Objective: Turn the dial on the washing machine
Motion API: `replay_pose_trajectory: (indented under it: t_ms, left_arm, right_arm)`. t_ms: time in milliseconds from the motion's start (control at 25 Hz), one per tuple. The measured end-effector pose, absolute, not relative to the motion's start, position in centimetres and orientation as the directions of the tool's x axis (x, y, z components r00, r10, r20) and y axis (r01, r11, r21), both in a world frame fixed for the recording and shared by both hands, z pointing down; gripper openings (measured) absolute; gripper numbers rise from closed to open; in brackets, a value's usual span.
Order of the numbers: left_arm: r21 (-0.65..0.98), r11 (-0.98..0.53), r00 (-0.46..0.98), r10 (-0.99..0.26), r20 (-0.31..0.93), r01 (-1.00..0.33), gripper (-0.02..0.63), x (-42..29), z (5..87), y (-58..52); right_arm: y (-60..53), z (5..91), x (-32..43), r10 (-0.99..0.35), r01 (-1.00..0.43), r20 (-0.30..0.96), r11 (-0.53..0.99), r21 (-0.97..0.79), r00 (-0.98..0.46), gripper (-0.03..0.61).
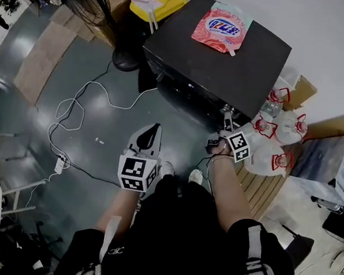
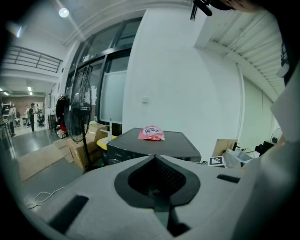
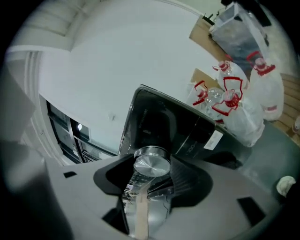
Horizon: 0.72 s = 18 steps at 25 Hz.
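Note:
The black washing machine (image 1: 233,54) stands ahead of me, its front panel facing me. In the right gripper view its silver dial (image 3: 151,165) sits between the two grey jaws, which press on its rim from both sides. My right gripper (image 1: 227,117) is up against the panel's right end, shut on the dial. My left gripper (image 1: 152,132) hangs over the floor, short of the machine and apart from it. Its jaws meet at the tips (image 2: 154,157) with nothing between them. The machine (image 2: 154,145) shows beyond them.
A pink detergent bag (image 1: 223,27) lies on the machine's lid. White plastic bags with red handles (image 1: 279,135) pile up at its right on a wooden pallet (image 1: 260,183). A yellow box (image 1: 157,3) and a standing fan (image 2: 77,117) are at its left. White cables (image 1: 74,114) cross the floor.

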<state>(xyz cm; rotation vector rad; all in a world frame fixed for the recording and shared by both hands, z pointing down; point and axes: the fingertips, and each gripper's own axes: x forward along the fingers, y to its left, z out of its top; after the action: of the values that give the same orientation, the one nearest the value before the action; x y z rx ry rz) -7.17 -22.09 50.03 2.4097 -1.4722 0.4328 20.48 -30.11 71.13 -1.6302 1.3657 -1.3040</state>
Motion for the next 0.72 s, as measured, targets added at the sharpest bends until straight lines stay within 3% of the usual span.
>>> replay_pose_trajectory:
  t_ms: [400, 720]
  left_arm:
    - [0.078, -0.419, 0.412, -0.813, 0.412, -0.905, 0.003, -7.2, 50.6, -21.3]
    - [0.091, -0.405, 0.401, -0.802, 0.443, -0.910, 0.003, -6.8, 52.3, -20.3]
  right_arm:
    - [-30.0, 71.3, 20.6, -0.976, -0.241, 0.215, -0.202, -0.949, -0.025, 0.244]
    - [-29.6, 72.8, 20.8, -0.996, 0.096, 0.091, -0.090, -0.991, -0.004, 0.244]
